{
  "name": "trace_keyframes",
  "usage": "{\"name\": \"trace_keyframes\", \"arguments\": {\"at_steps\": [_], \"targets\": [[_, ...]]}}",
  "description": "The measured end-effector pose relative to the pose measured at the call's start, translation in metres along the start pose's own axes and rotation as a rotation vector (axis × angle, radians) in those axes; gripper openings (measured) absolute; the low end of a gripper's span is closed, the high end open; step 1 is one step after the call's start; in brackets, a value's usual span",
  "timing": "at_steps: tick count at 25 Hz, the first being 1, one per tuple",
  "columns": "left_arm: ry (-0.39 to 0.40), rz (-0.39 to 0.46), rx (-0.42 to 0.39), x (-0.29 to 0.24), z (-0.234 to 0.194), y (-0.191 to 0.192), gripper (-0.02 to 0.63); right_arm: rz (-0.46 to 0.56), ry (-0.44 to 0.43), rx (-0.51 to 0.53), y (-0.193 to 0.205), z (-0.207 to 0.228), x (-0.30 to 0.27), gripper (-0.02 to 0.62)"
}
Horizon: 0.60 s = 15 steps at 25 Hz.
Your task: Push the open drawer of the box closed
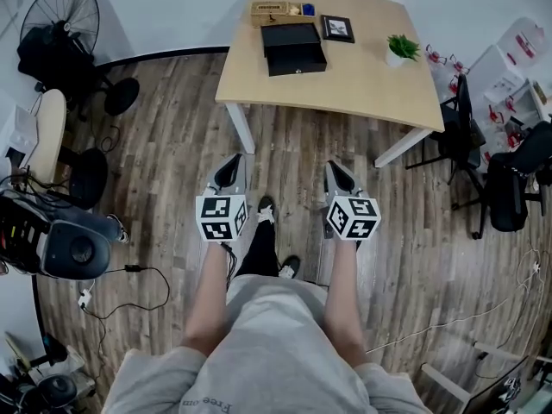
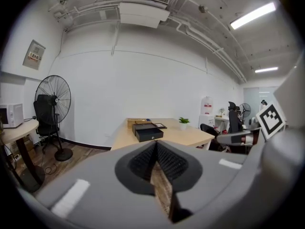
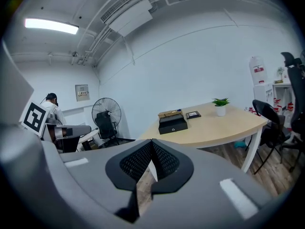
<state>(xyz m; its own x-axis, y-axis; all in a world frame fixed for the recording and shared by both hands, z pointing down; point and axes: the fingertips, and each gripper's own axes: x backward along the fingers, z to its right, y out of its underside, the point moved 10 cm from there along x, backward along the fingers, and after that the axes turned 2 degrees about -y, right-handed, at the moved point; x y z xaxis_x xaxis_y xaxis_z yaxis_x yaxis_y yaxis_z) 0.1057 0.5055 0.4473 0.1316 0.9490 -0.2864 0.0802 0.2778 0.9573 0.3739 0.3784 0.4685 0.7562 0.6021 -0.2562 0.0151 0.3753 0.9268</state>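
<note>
A black box [image 1: 291, 36] sits at the far side of a light wooden table [image 1: 362, 80], with its drawer [image 1: 297, 61] pulled out toward me. The left gripper view shows the box [image 2: 147, 131] small and far off, and so does the right gripper view, where the box [image 3: 172, 123] faces me. I stand well short of the table. My left gripper [image 1: 231, 171] and right gripper [image 1: 338, 176] hang side by side over the wooden floor, both pointing at the table. The left gripper [image 2: 156, 145] and right gripper [image 3: 151, 143] have their jaws pressed together, holding nothing.
On the table stand a wooden box [image 1: 276, 9], a picture frame [image 1: 337, 28] and a small potted plant [image 1: 402, 48]. White table legs [image 1: 241, 128] face me. A fan [image 1: 60, 15] stands at the left, office chairs [image 1: 509, 179] at the right, and cables [image 1: 129, 300] lie on the floor.
</note>
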Motion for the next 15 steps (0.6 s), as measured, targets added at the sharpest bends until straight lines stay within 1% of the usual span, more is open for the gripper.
{"name": "trace_keyframes", "arguments": {"at_steps": [2, 6, 15], "targets": [[0.0, -0.007, 0.008, -0.015, -0.01, -0.004, 0.052, -0.007, 0.01, -0.006, -0.002, 0.004, -0.013, 0.003], [0.01, -0.01, 0.028, -0.058, -0.022, -0.021, 0.052, -0.007, 0.026, 0.001, -0.021, 0.016, -0.04, 0.003], [0.071, -0.017, 0.016, -0.165, -0.042, -0.058, 0.052, -0.022, 0.082, -0.006, -0.059, 0.053, -0.116, 0.003]]}}
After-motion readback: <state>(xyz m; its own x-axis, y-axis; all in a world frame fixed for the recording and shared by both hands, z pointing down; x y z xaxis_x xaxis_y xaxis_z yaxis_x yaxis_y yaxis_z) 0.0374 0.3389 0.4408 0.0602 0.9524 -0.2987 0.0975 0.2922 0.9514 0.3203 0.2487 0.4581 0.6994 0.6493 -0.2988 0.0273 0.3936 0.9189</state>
